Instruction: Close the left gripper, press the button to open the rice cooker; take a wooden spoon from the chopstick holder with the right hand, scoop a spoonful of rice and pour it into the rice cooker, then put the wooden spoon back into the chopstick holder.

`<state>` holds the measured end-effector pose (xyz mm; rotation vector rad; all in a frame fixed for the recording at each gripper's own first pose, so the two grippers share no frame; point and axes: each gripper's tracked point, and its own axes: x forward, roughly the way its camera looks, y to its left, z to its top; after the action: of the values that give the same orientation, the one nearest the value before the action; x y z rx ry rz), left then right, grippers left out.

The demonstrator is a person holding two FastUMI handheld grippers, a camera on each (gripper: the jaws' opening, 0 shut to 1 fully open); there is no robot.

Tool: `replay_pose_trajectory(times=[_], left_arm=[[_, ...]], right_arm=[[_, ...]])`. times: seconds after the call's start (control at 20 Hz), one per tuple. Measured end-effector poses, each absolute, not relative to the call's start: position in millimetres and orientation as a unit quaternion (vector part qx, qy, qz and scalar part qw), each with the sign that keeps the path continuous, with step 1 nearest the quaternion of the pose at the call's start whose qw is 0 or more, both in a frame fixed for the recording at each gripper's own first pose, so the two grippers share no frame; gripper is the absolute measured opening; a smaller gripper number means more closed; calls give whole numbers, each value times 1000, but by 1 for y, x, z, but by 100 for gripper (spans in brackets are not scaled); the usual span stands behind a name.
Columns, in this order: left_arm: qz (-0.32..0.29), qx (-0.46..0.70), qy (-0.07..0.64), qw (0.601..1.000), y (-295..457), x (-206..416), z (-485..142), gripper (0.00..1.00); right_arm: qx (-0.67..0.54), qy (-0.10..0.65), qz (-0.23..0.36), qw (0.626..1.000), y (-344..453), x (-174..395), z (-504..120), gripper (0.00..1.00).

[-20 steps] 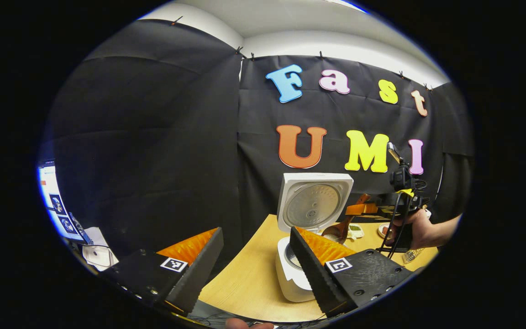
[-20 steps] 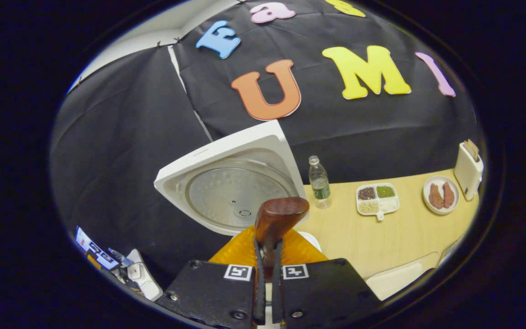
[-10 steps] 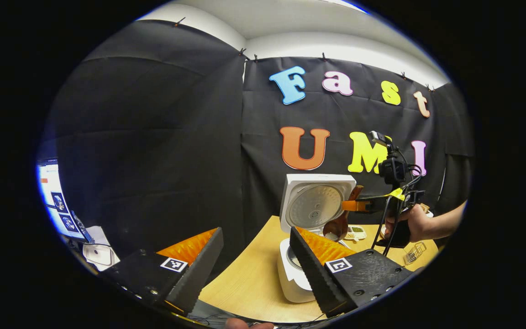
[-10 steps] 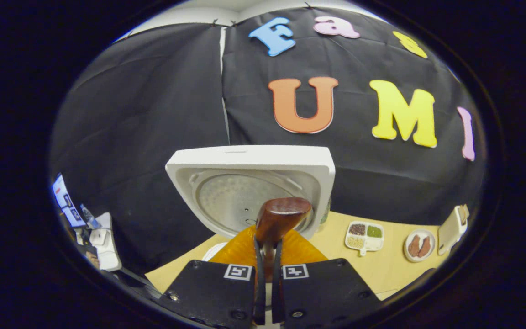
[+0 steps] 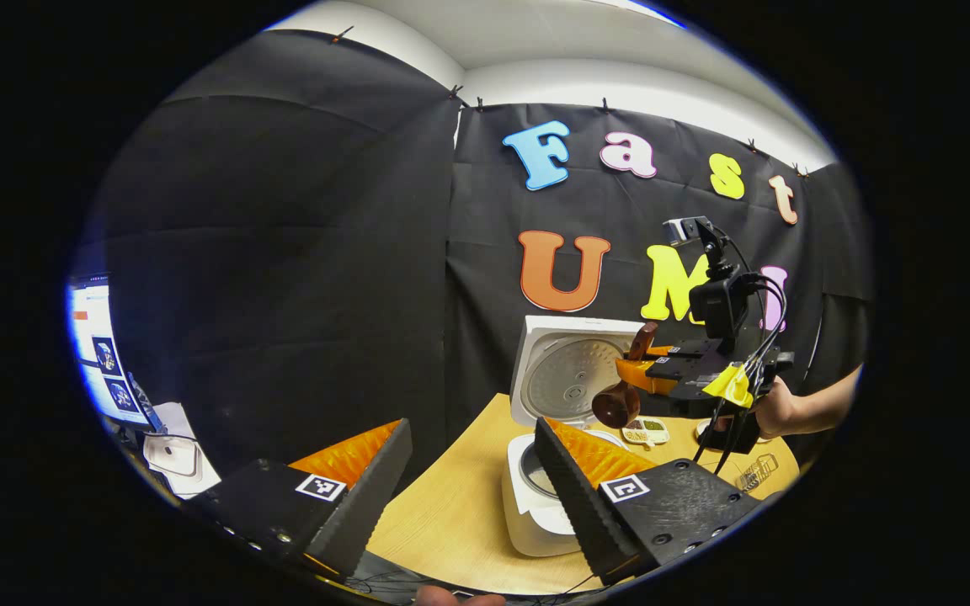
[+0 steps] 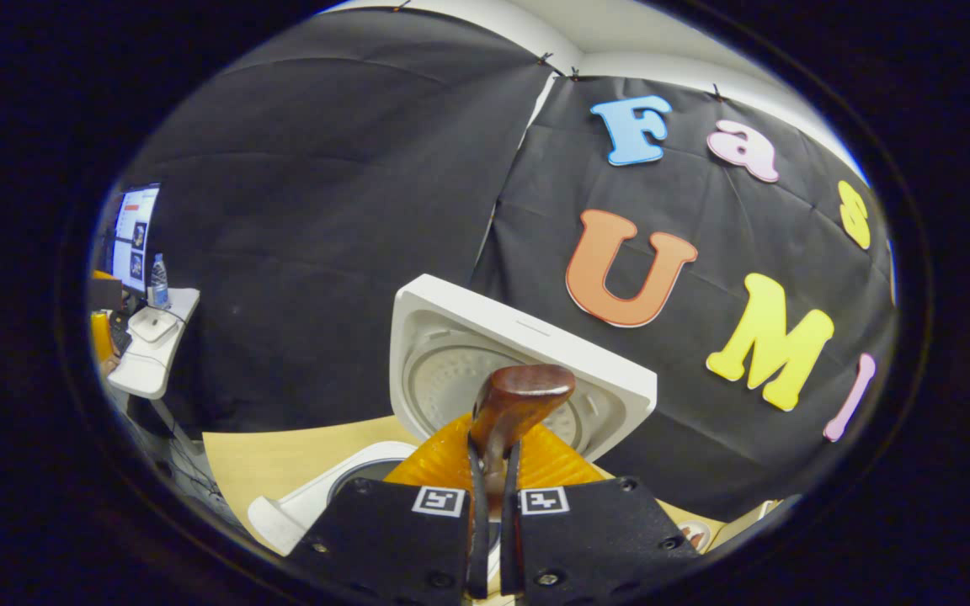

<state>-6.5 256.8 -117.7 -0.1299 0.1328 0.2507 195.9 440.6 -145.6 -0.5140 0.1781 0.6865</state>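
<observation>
I have the right hand-held gripper (image 6: 492, 539) clenched on the handle of the wooden spoon (image 6: 519, 400), both fingers pressing it, and in the right gripper view the spoon runs straight ahead along the fingers with its bowl out in front. In the left gripper view I see that same hand-held gripper farther off, with the spoon tilted: bowl (image 5: 617, 406) low and toward the rice cooker (image 5: 546, 497), handle end rising up and away. The bowl hangs above and just beyond the open pot, in front of the raised lid (image 5: 573, 379), apart from both. Whether any rice is left in the bowl I cannot tell. I judge the pour is done or nearly so, and what remains is the return to the chopstick holder (image 5: 756, 473), which I take to be the wire rack near the right edge of the counter (image 5: 451, 513), below the hand (image 5: 775, 410) that carries the right hand-held gripper. So the holder lies to the right of the cooker and below the spoon, on the right hand's own side, and I expect the spoon's long axis must come toward upright to drop in. My left hand-held gripper (image 5: 472, 488) is released, fingers spread wide, low over the counter's near left edge beside the cooker, holding nothing
</observation>
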Motion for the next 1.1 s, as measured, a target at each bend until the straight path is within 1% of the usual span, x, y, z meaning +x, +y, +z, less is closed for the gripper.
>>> replay_pose_trajectory(times=[0.3, 0.5, 0.7, 0.9, 1.1], left_arm=[[125, -57, 57, 989, 251, -3, -114, 94], [122, -58, 55, 989, 241, 1, -109, 94], [114, -59, 49, 991, 225, 4, -103, 94], [107, -57, 51, 991, 208, 6, -101, 94], [95, -52, 51, 993, 174, 13, -94, 94]], right_arm=[[-217, 100, 334, 912, 437, 191, -143, 11], [-169, 111, 333, 921, 429, 181, -128, 11], [-102, 122, 330, 931, 404, 175, -104, 11], [-4, 134, 321, 937, 364, 172, -78, 11], [54, 136, 288, 946, 295, 175, -59, 11]])
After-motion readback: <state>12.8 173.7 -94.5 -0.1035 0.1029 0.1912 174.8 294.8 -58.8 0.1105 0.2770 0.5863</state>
